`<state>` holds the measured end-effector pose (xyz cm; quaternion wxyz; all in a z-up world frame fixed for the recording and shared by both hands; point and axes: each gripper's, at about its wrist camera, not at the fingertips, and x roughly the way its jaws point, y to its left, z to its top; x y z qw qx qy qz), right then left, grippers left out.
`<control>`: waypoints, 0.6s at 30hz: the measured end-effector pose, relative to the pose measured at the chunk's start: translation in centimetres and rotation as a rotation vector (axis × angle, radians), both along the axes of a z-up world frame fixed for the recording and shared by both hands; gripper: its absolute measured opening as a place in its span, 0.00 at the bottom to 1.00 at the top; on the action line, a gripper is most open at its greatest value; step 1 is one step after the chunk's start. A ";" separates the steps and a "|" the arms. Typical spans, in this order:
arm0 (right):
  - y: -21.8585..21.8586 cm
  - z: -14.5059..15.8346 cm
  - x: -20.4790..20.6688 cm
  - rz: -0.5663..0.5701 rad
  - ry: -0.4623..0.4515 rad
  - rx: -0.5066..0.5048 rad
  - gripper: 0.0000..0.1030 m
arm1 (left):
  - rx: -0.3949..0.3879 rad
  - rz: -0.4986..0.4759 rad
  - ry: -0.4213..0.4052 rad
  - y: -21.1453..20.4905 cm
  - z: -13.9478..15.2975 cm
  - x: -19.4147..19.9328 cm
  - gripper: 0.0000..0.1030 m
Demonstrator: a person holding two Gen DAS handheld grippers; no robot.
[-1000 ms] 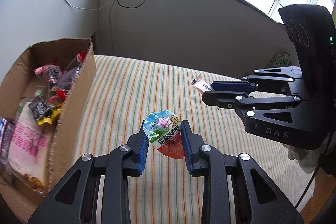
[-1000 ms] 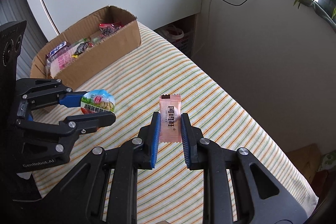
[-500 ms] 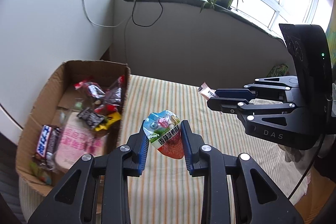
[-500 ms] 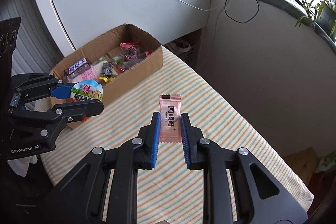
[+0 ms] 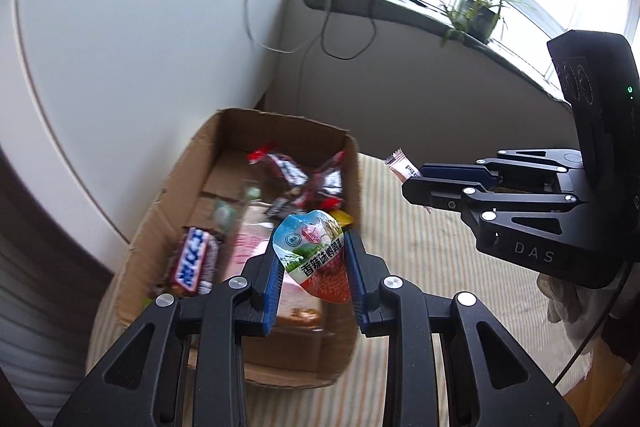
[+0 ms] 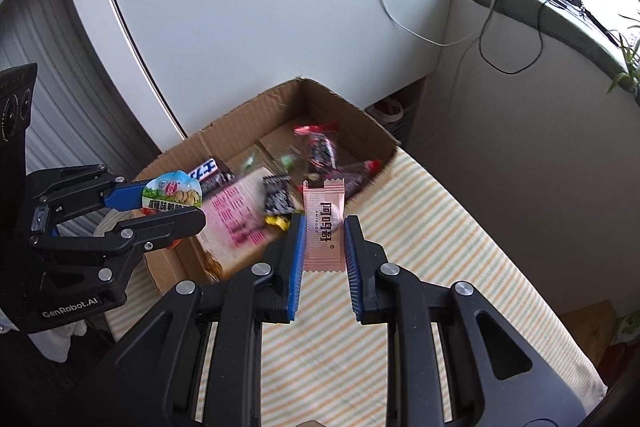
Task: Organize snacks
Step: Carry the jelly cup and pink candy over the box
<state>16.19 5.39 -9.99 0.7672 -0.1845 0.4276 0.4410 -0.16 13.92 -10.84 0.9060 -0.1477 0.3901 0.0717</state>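
Left wrist: our left tongs pinch pouch above box; right tongs pinch candy over its edge; early release risks candy missing.

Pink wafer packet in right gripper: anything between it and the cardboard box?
Nothing visible. The pink wafer packet, clamped in the right gripper, sits near the open-topped cardboard box, whose near wall lies below it; the left gripper is off to the side.
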 end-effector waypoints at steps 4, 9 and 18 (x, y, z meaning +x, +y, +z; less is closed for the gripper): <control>2.6 -0.5 0.0 0.001 0.022 -0.006 0.19 | -0.004 0.028 0.009 1.9 -0.2 -0.4 0.27; 4.4 -0.5 0.0 0.003 0.033 -0.006 0.19 | -0.002 0.058 0.000 3.5 -0.1 -0.7 0.27; 7.0 -0.2 0.7 0.005 0.022 -0.020 0.20 | -0.005 0.073 -0.013 4.5 0.2 -0.7 0.28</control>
